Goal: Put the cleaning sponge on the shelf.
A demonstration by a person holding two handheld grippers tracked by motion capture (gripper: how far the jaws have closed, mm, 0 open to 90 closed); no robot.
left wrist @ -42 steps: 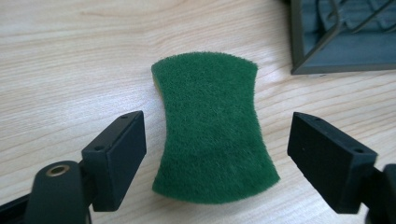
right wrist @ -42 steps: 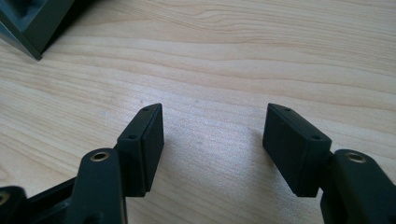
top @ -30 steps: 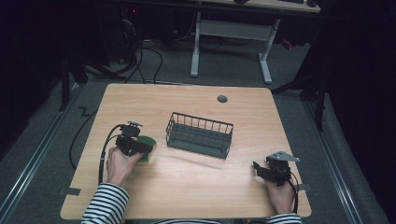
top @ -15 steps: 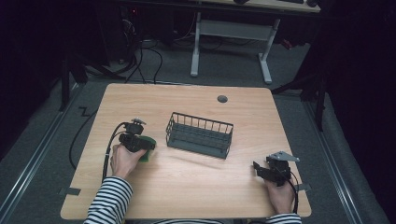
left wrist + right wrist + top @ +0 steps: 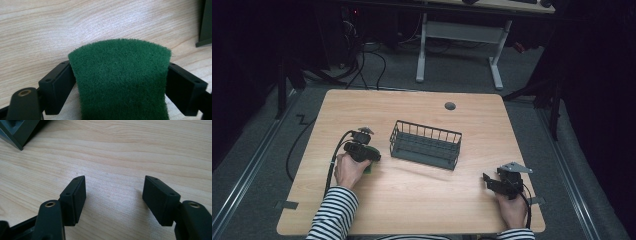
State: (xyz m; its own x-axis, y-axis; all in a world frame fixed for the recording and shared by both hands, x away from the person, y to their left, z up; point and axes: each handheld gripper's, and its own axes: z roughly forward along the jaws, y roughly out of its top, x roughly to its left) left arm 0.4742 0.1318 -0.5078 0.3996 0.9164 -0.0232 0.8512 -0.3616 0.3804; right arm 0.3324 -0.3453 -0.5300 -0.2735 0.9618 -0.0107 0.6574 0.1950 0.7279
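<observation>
On the left of the bench (image 5: 412,195), my left tongs (image 5: 120,82) are clamped on a green scouring pad (image 5: 120,82), one jaw pressed against each side of it. In the high view the left tongs (image 5: 371,159) sit just beside the left end of the wire basket (image 5: 426,145), with the pad (image 5: 368,168) a green sliver under the hand. Compared with a second ago, this hand has shifted to the right, toward the basket, and the pad has gone with it. My judgement: the pad is grasped and in transit, and the basket is the likely destination; placement is not yet done.

At centre, the basket stands upright and apart from both tongs. Its dark corner shows at the edge of each gripper view.

On the right, my right tongs (image 5: 115,197) are released, jaws wide apart over bare wood, holding nothing. In the high view the right tongs (image 5: 488,178) rest near the front right corner, unchanged from a second ago.

No brand, label or legible writing is found on the pad, basket, tongs or bench.
</observation>
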